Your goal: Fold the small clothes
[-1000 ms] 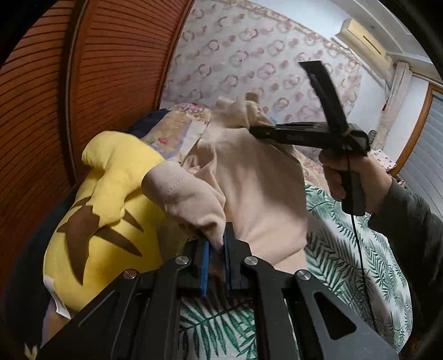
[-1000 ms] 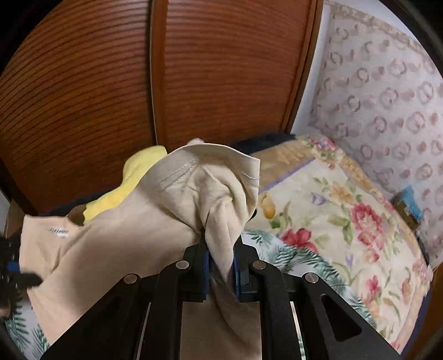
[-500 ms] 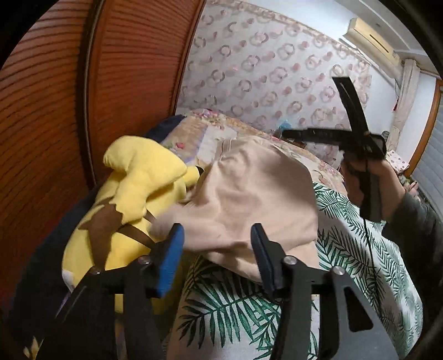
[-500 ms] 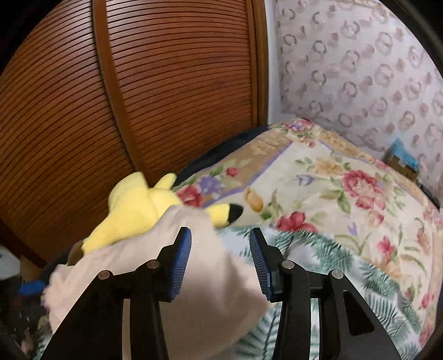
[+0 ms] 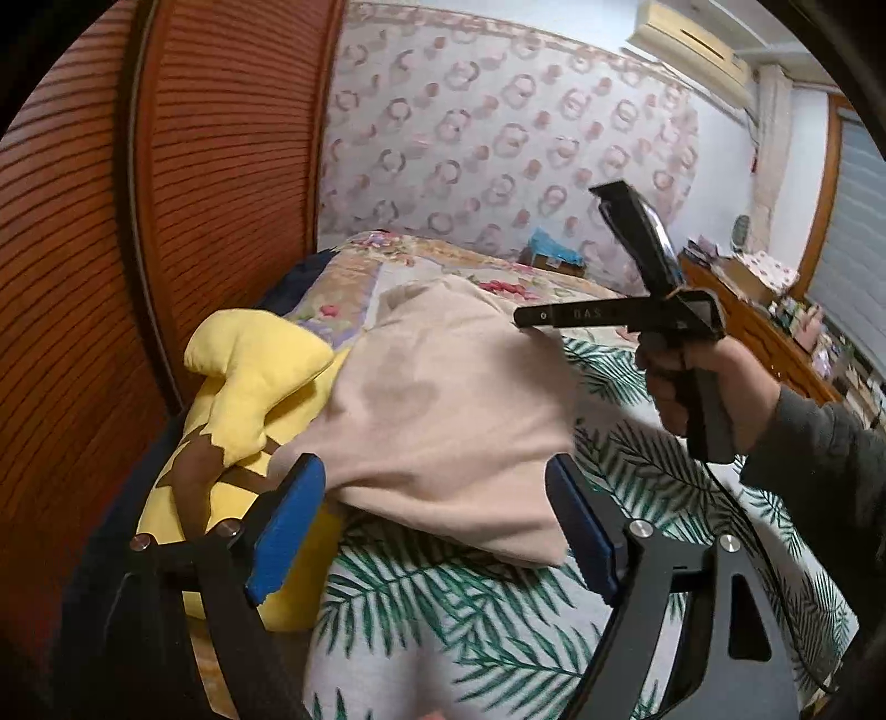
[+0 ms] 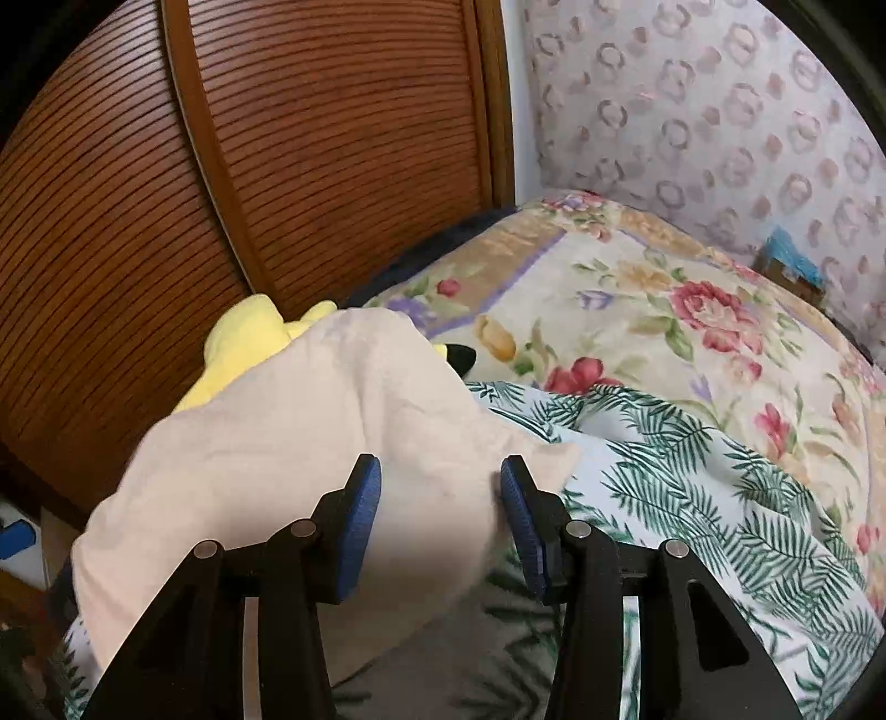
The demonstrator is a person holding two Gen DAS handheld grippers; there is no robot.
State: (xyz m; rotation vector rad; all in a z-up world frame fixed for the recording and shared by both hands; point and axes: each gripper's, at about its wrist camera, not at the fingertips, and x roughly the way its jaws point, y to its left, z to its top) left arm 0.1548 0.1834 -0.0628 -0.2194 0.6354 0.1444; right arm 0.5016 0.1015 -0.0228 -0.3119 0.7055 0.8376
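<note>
Bedroom corner bounded by slatted reddish-brown wooden doors (image 6: 277, 138) on the left and wallpaper (image 5: 498, 127) printed with pink-grey rings behind; a wall air conditioner (image 5: 692, 41) sits high on the right in the left wrist view, above a cluttered wooden ledge (image 5: 775, 327). The working surface is a bed covered by a palm-leaf print sheet (image 6: 720, 498) in the foreground and a floral quilt (image 6: 637, 288) toward the wall, where a small blue-topped box (image 6: 797, 260) lies at the far edge. A yellow plush toy (image 5: 249, 376) with brown markings lies along the bed's door side; its black-tipped part (image 6: 459, 354) shows past the cloth in the right wrist view. The beige garment (image 5: 443, 410), the task item, lies in a loose heap on the leaf-print sheet, its left part draped over the plush toy and its near hem hanging just ahead of both tools. Left gripper (image 5: 437, 526): jaws opening and wide apart, the blue pads flanking the garment's near edge without pressing on it. Right gripper (image 6: 440, 509): jaws parted, a fold of the garment lying between the blue pads; the pads appear to stand free of the cloth, nothing clamped. In the left wrist view the right gripper (image 5: 531, 317) is seen from the side, level above the garment's far right edge, carried by a hand (image 5: 698, 387) in a dark grey sleeve (image 5: 819, 459), with a thin cable (image 5: 742, 520) trailing down from its handle.
</note>
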